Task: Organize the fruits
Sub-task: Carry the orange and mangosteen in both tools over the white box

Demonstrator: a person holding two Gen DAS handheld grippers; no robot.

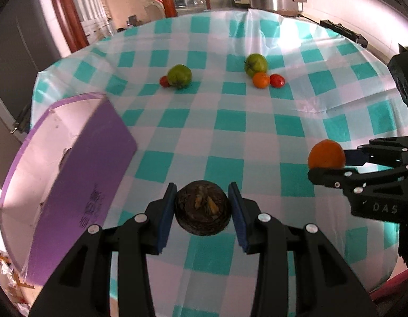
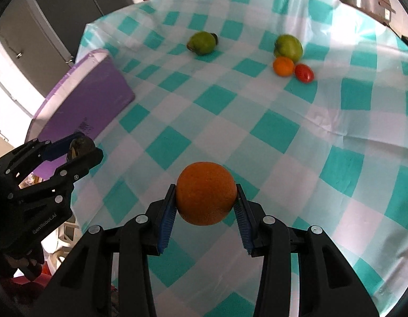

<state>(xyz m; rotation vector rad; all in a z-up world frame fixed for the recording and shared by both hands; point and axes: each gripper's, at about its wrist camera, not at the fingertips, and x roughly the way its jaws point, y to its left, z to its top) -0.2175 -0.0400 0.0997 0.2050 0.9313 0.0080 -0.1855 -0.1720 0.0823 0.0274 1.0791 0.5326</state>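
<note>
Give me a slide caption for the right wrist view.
Right gripper holds an orange above the checked tablecloth; left gripper grips a dark fruit beside the purple box.

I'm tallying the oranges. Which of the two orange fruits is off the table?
The larger orange, gripped in the right claw above the cloth. The smaller orange fruit sits on the tablecloth between a green fruit and a red tomato.

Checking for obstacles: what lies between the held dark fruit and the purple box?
Only bare checked tablecloth separates the dark brown fruit from the purple box, per the left wrist view.
</note>
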